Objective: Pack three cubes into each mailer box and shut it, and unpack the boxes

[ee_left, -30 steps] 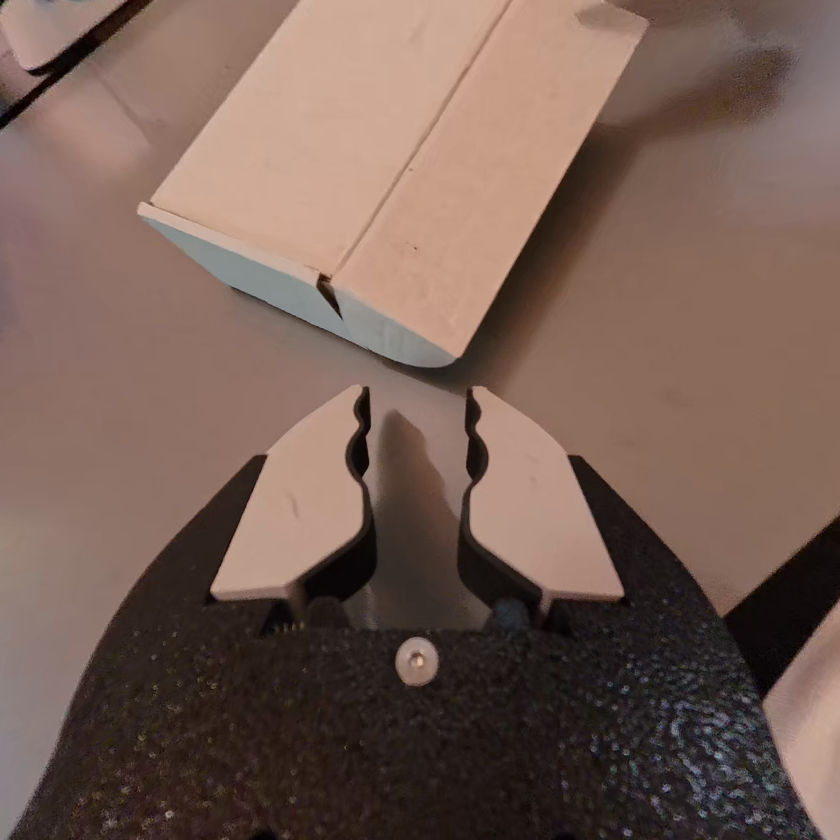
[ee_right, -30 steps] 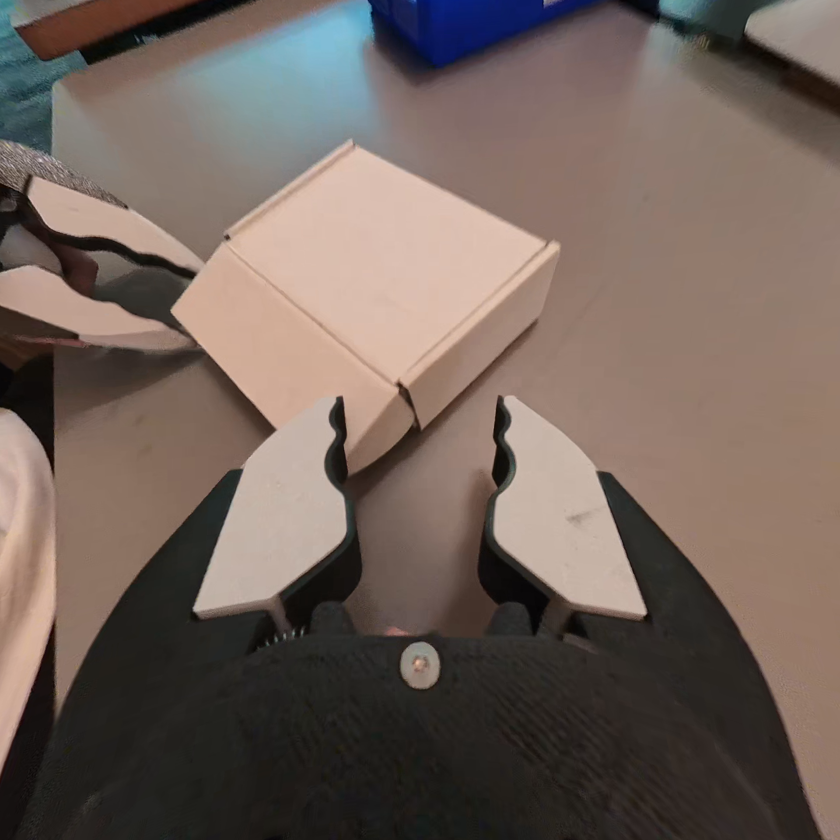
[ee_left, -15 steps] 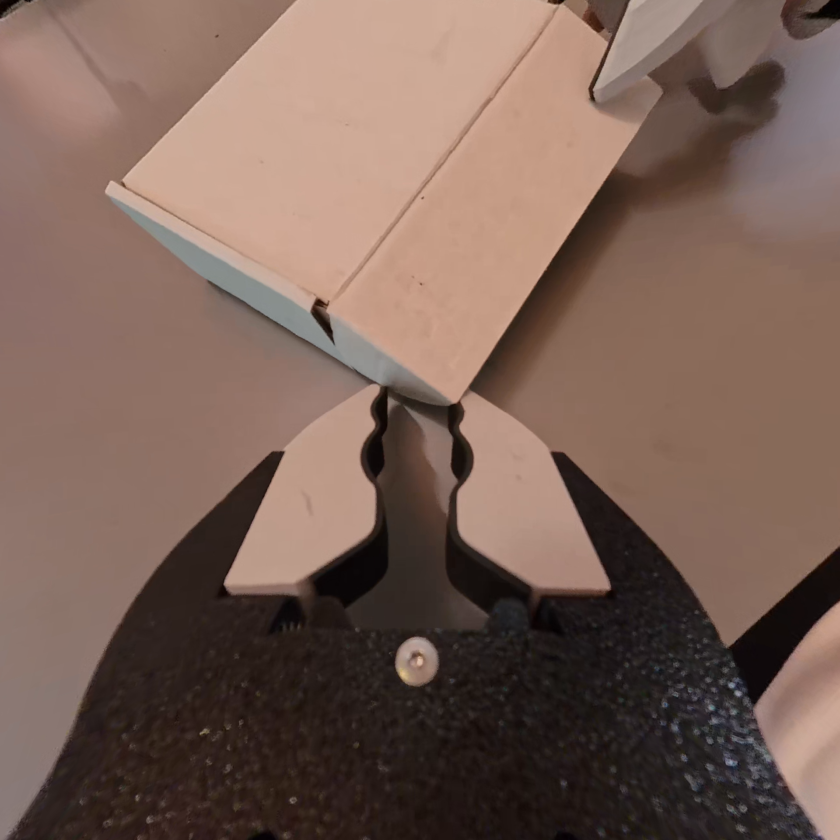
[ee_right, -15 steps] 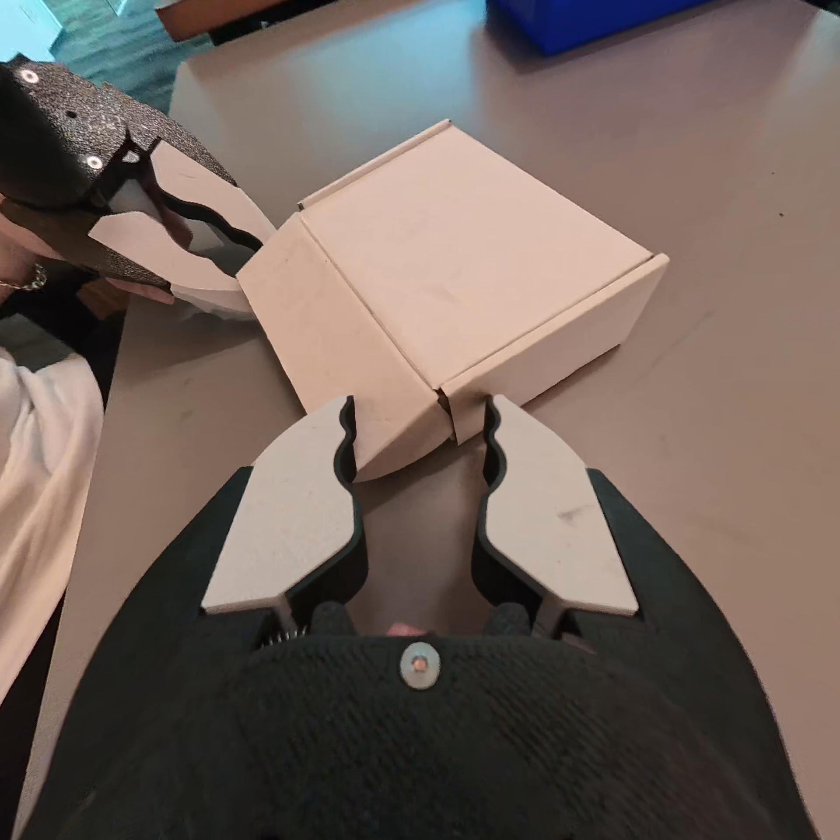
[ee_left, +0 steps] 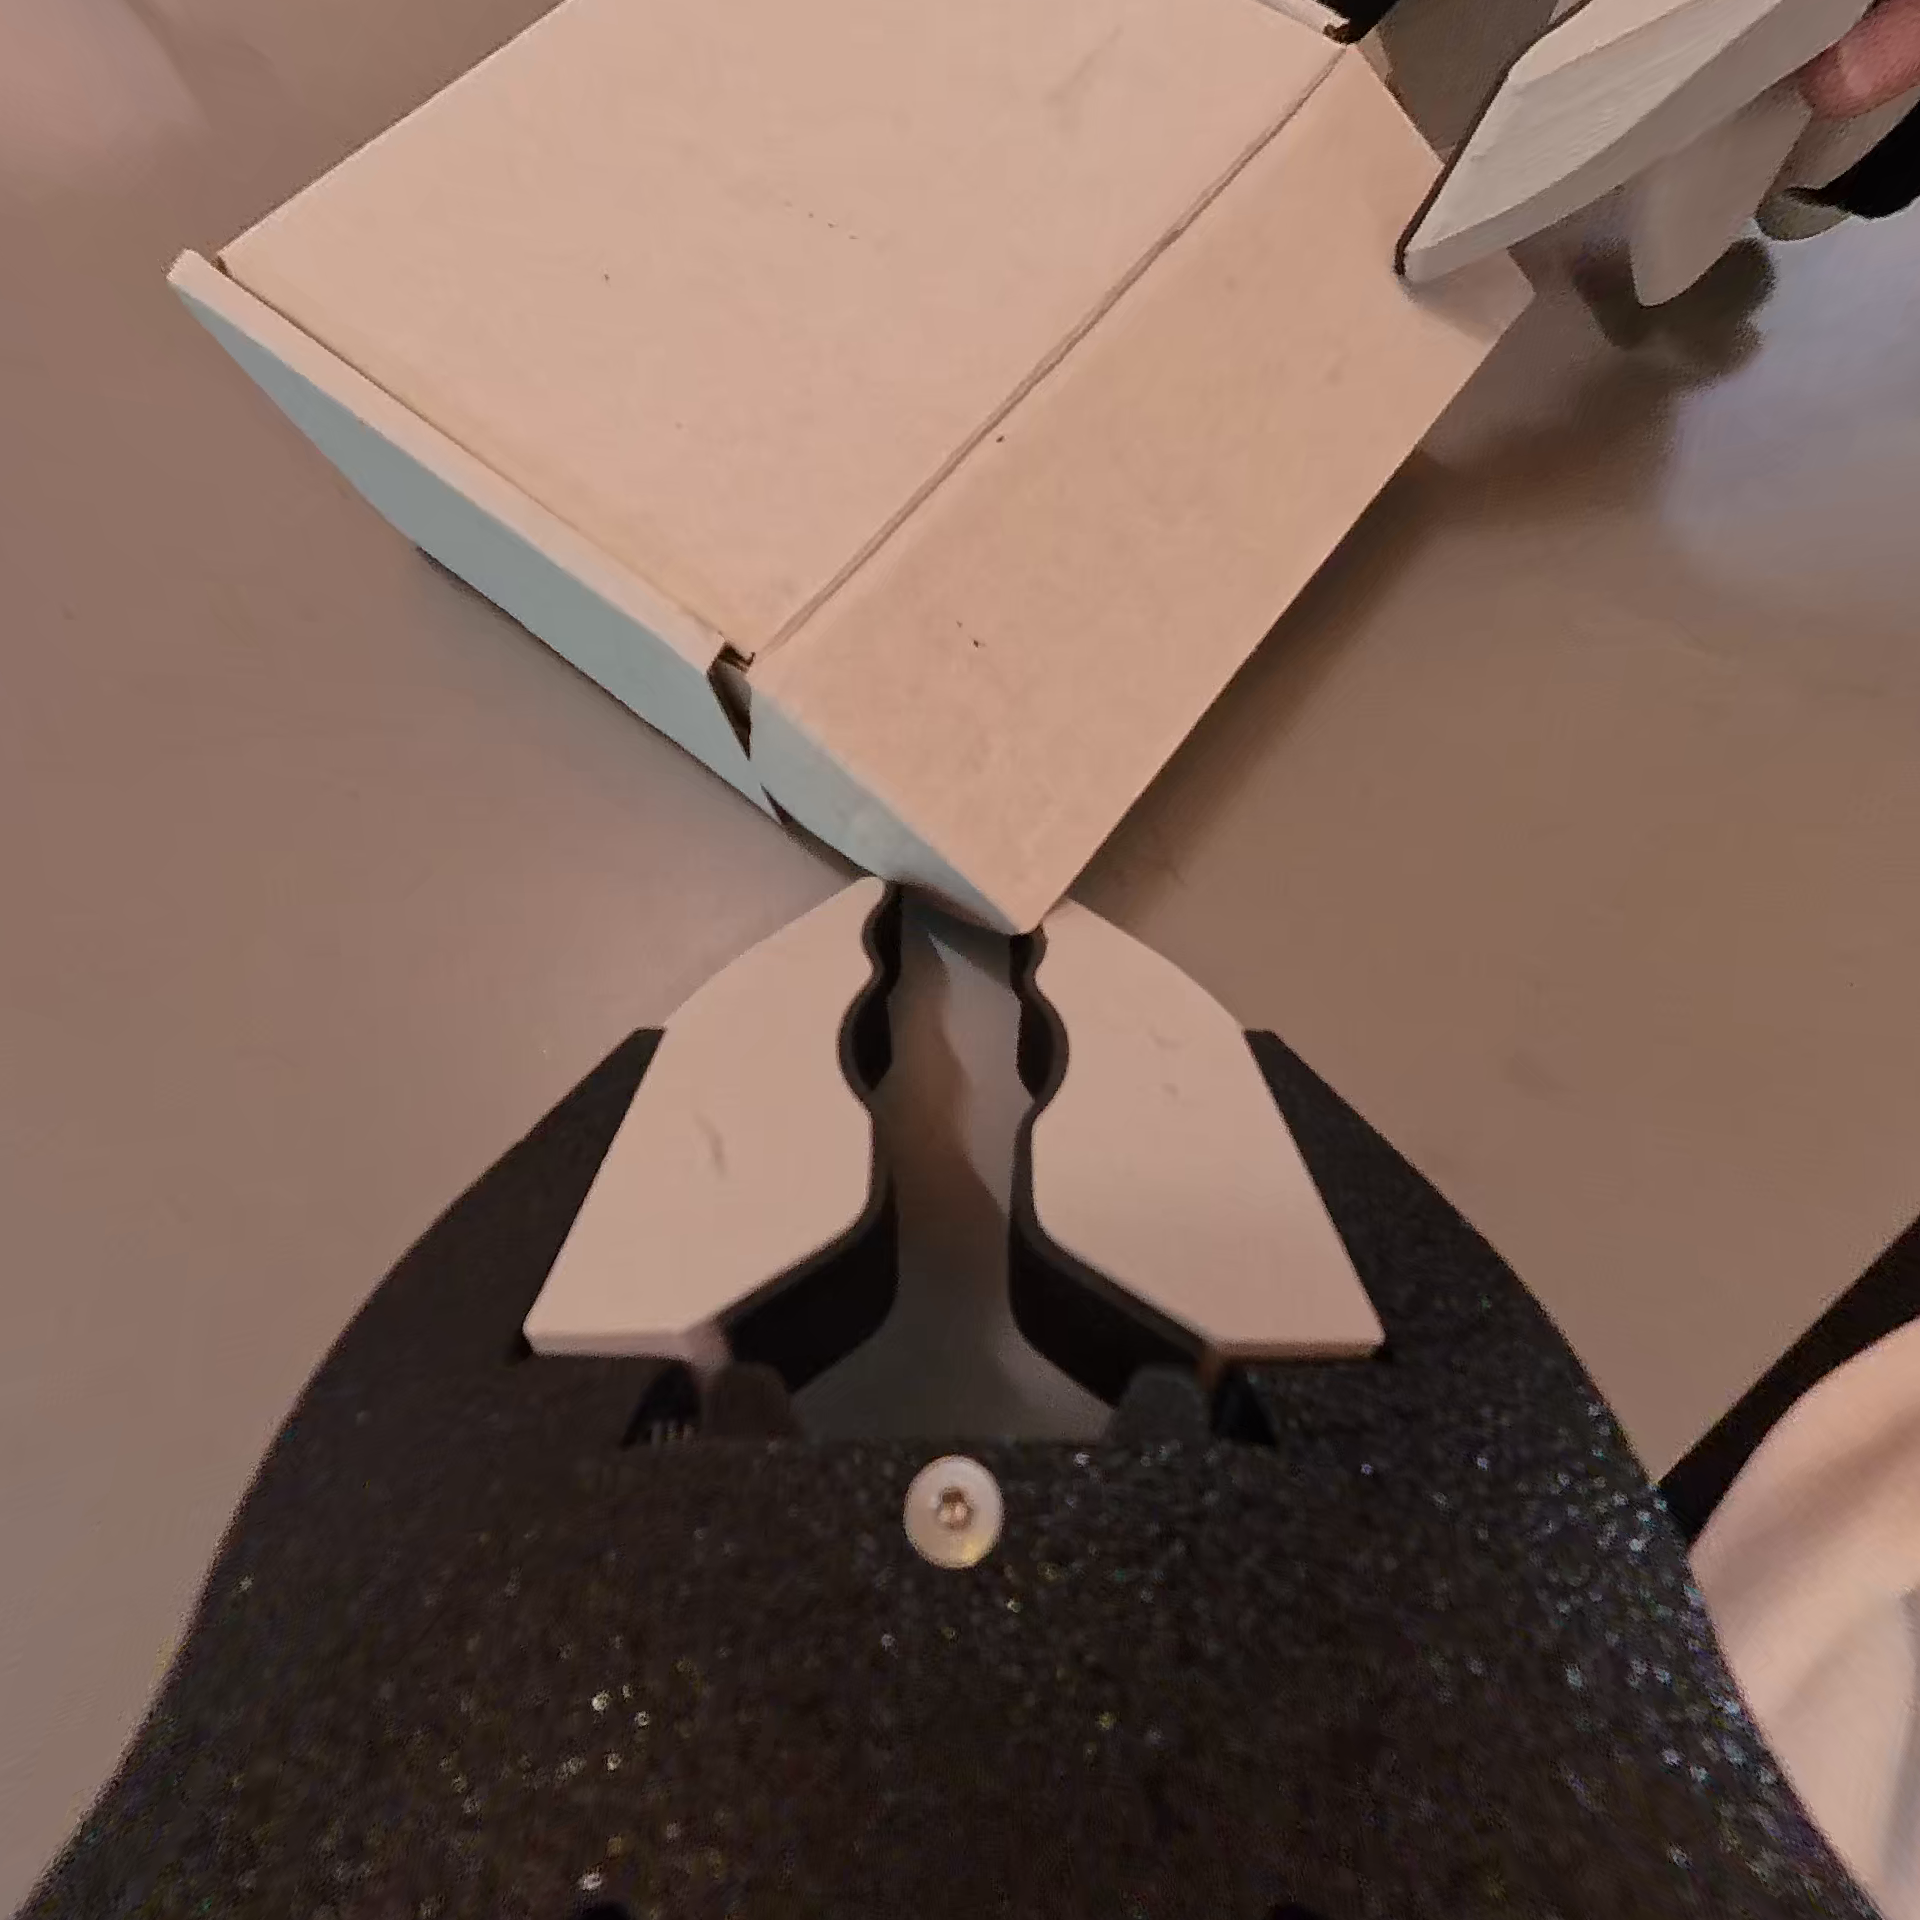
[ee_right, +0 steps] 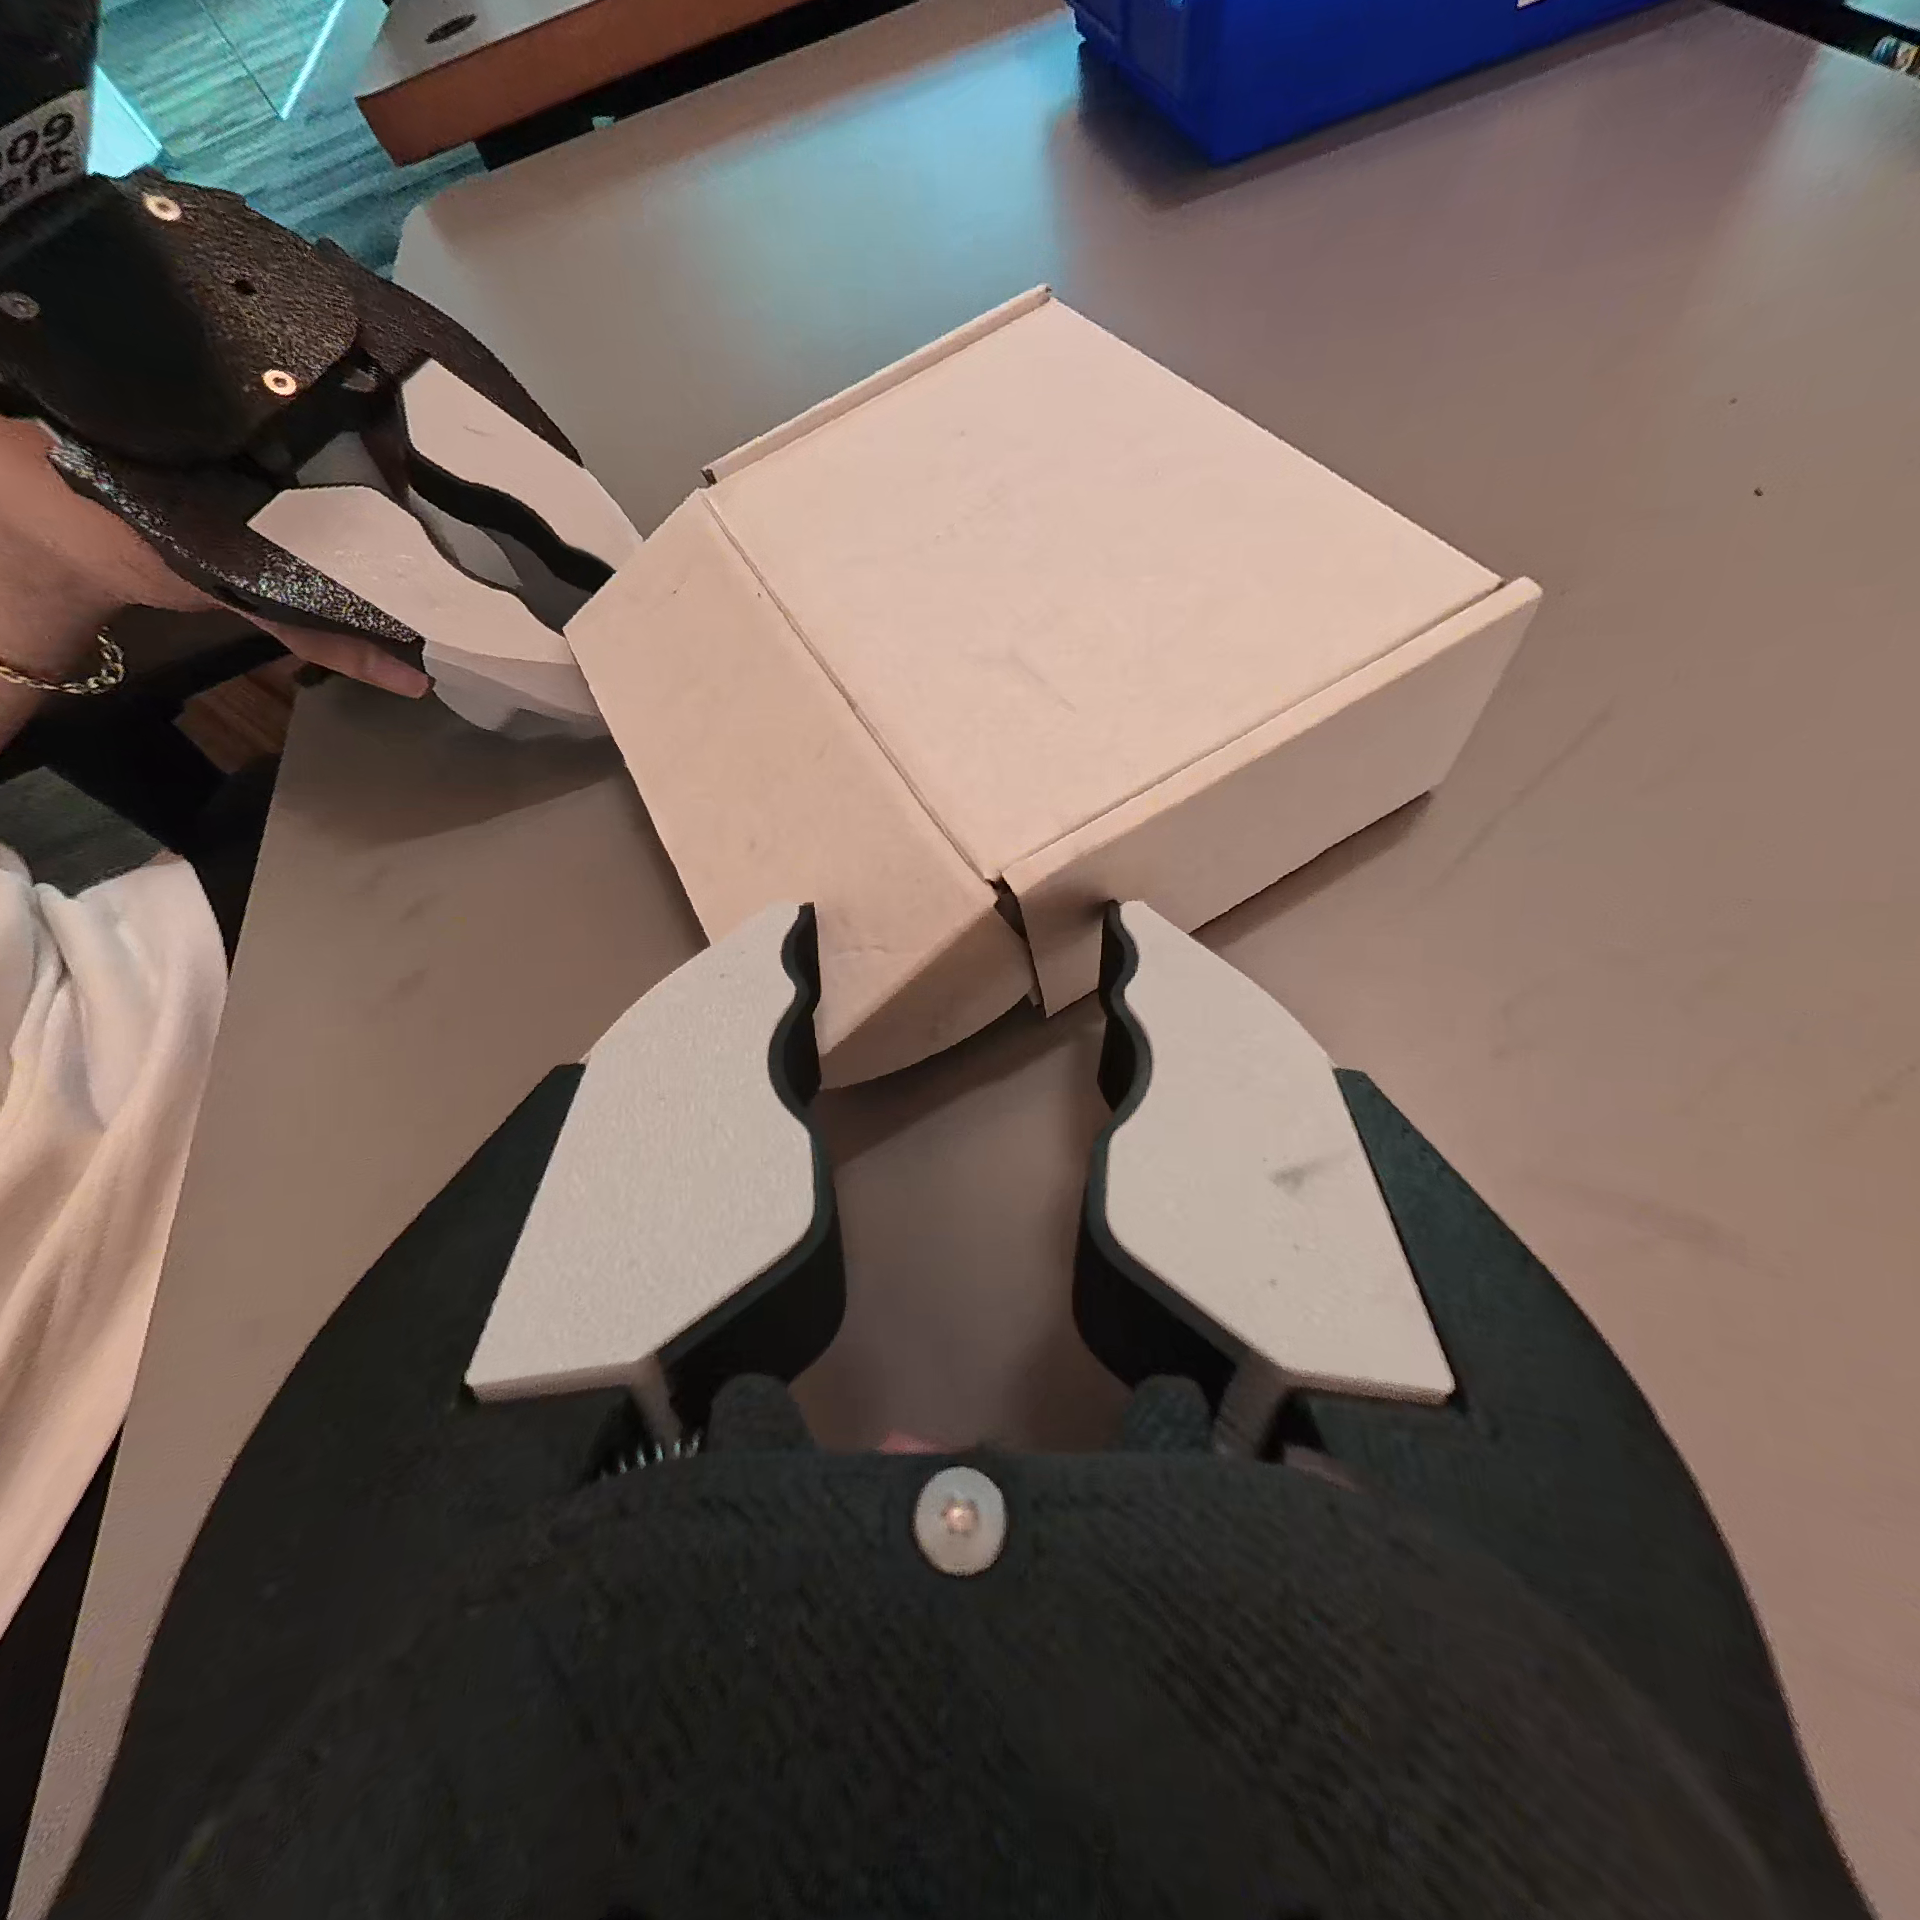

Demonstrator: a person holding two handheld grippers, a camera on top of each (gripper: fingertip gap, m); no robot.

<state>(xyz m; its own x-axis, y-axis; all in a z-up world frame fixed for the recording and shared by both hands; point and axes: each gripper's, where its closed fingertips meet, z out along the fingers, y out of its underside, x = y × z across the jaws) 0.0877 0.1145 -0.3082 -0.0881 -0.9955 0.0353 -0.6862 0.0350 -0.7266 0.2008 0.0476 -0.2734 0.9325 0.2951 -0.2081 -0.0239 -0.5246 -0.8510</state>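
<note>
on the far left of the right wrist view, the left gripper (ee_right: 582, 613) comes in black and speckled with pale grey fingers, a hand wrapped round its body, its jaws parted a little with the near-left corner of the box's front flap sitting right at the tips; whether the pads actually pinch the card, can't tell. moving right, the pale cardboard mailer box (ee_right: 1039, 623) sits flat on the grey-brown tabletop (ee_right: 1558, 1143), lid down, front flap sloping out and not yet freed or tucked. right again, the right gripper (ee_right: 956, 966) in its black knit cover, jaws well apart, straddles the near-right corner where flap meets side wall, nothing clamped. top right, a blue plastic bin (ee_right: 1351, 73) waits at the table's edge. no cubes on show anywhere, so what's inside is hidden. my read: this box is shut or nearly so, both tools lining up on the flap, and any further boxes are out of sight.
</note>
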